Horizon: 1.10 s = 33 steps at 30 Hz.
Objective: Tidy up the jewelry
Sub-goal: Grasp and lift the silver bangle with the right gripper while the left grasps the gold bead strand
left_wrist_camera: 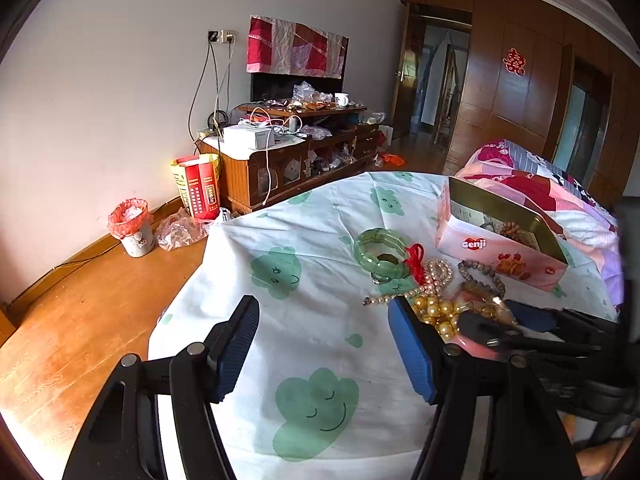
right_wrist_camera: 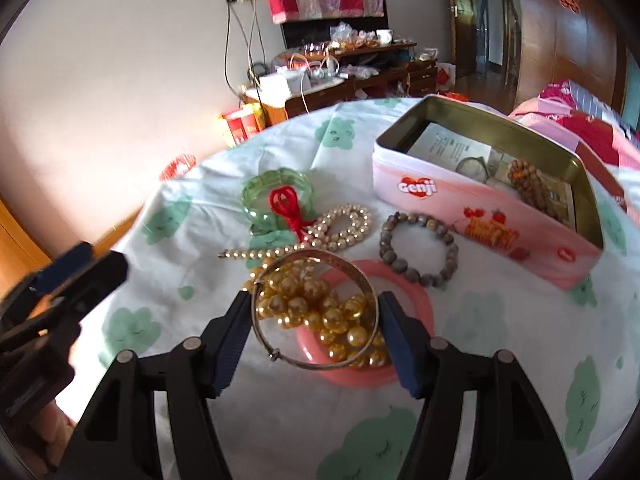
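Note:
My right gripper [right_wrist_camera: 314, 298] is shut on a thin silver bangle [right_wrist_camera: 320, 255], one pad against each side, just above a heap of gold beads [right_wrist_camera: 320, 312] and a pink bangle [right_wrist_camera: 416, 300]. Behind these lie a grey bead bracelet [right_wrist_camera: 400, 268], a pearl strand [right_wrist_camera: 344, 228], and a green bangle [right_wrist_camera: 256, 184] with a red cord [right_wrist_camera: 286, 204]. The open pink tin [right_wrist_camera: 480, 216] at the right holds brown beads [right_wrist_camera: 528, 184] and papers. My left gripper [left_wrist_camera: 322, 308] hangs open over bare cloth, left of the jewelry pile, with nothing between its fingers.
A white cloth with green clouds [left_wrist_camera: 320, 360] covers the round table. The wooden floor [left_wrist_camera: 80, 320] lies off its left edge, with a small bin [left_wrist_camera: 134, 228] and a cluttered cabinet [left_wrist_camera: 280, 160] by the wall. A patchwork quilt [left_wrist_camera: 560, 188] sits behind the tin.

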{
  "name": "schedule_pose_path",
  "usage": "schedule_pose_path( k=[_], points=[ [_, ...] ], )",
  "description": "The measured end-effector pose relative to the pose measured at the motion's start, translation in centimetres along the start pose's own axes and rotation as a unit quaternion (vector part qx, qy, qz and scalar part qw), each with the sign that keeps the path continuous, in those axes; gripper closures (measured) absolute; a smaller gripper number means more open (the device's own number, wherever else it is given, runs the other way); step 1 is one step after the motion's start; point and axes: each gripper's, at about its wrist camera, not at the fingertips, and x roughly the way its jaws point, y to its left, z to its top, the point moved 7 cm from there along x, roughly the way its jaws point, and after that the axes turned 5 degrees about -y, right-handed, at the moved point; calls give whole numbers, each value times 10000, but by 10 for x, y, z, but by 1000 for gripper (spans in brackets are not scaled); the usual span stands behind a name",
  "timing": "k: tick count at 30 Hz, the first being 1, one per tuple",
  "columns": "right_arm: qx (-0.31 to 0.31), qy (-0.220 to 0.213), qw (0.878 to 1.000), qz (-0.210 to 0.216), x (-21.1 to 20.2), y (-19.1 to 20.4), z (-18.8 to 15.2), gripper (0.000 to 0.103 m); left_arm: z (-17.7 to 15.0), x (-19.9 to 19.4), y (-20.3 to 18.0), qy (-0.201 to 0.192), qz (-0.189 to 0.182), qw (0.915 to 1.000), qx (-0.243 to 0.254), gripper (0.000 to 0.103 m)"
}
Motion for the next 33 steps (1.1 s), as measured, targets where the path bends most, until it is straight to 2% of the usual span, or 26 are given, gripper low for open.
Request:
schedule_pose_path(
  k=[3, 6, 10, 13, 17, 19, 20, 21, 23, 27, 29, 33],
  points=[
    [224, -335, 9991, 138, -21, -5, 0, 37, -2, 3, -5, 68, -96, 9999, 38, 36],
    [308, -646, 9974, 66, -42, -12, 1, 37, -3, 7, -17, 200, -424, 9989, 45, 36],
    [372, -992, 9920, -679, -66, -41, 6, 37, -4, 20, -46, 571, -1057, 9927, 95, 36],
    [583, -1079, 9879, -949, -73, -62, 7, 37, -4, 34, -75, 850, -1462, 9855, 139, 36],
    [974, -1064, 9845, -993, -72, -81, 1, 37, -11, 55, -105, 1184, -1466, 9813, 387, 36],
    [1036, -1007, 9845, -994, -68, -83, -3, 37, -19, 65, -111, 1372, -1264, 9808, 567, 36],
    [1043, -985, 9847, -990, -67, -83, -5, 37, -20, 65, -112, 1388, -1214, 9808, 631, 39],
    [1051, -960, 9850, -980, -65, -83, -6, 37, -20, 65, -113, 1417, -1213, 9803, 647, 53],
    [1093, -917, 9854, -924, -65, -84, -10, 37, -20, 63, -112, 1403, -1319, 9794, 615, 62],
    [1158, -943, 9848, -885, -67, -86, -14, 37, -19, 60, -110, 1367, -1417, 9787, 577, 68],
    [1184, -928, 9848, -865, -67, -87, -14, 37, -14, 52, -110, 1178, -1556, 9793, 532, 73],
    [1272, -982, 9833, -851, -69, -90, -15, 37, -2, 33, -108, 666, -1626, 9825, 622, 73]
  ],
)
